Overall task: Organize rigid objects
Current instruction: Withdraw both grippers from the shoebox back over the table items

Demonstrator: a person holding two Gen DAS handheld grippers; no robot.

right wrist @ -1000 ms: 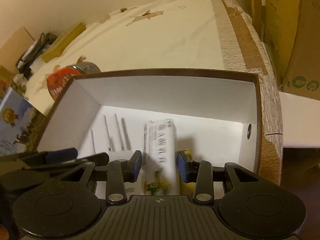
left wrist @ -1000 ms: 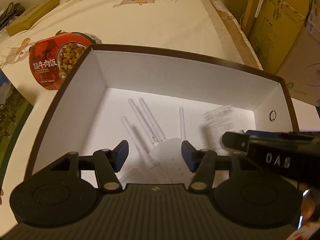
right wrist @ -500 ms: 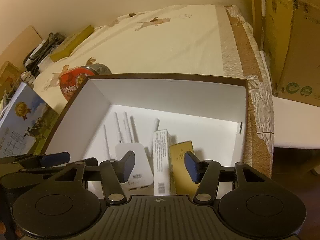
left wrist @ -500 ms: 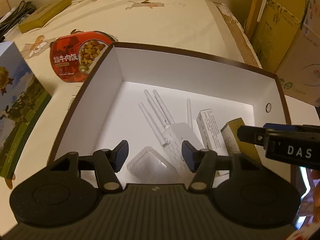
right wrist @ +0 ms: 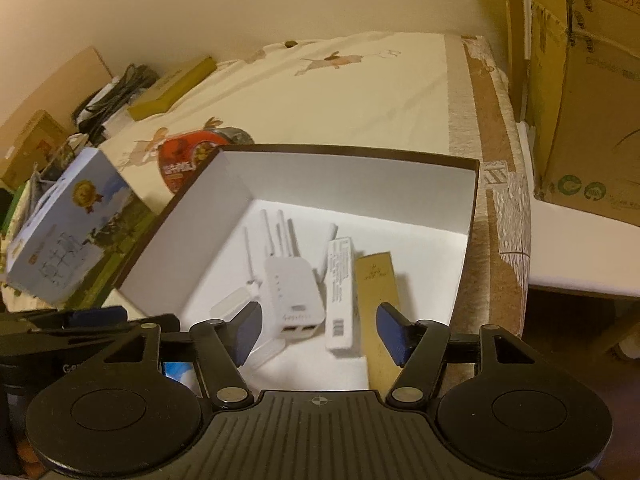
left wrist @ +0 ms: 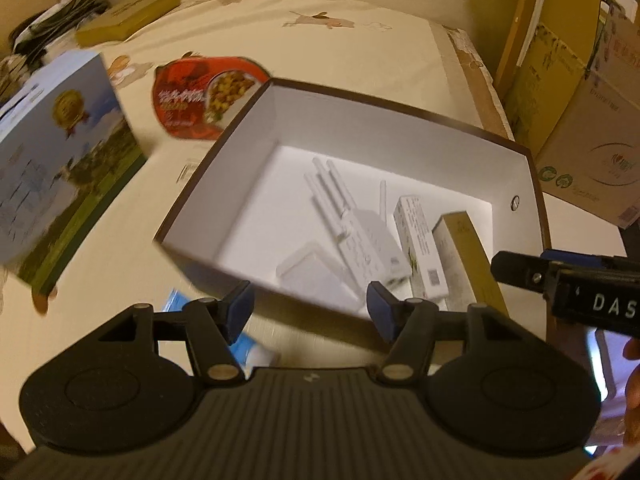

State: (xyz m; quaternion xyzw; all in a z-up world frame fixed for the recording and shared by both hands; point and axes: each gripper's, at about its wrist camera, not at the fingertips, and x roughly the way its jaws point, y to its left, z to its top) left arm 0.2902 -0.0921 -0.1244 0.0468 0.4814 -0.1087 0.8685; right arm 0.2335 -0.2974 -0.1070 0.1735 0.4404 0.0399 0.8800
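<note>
While both grippers hover over the near edge of the open white box, neither holds anything: the left gripper has its blue pads spreading apart with only air between them, and the right gripper is likewise widening, empty, low in the frame. Just beyond their tips, inside the box, lie a clear plastic case, a white Wi-Fi repeater with its antennas pointing away, a narrow white carton just beside it, and a gold carton on the right against that one. Left of the box a blue-and-green picture box stands on the cream cartoon-print bedspread. Behind the box's far left corner sits a red instant-rice bowl. Farther back, upper left, lie a flat olive box and black cables; cardboard cartons fill the upper right.
</note>
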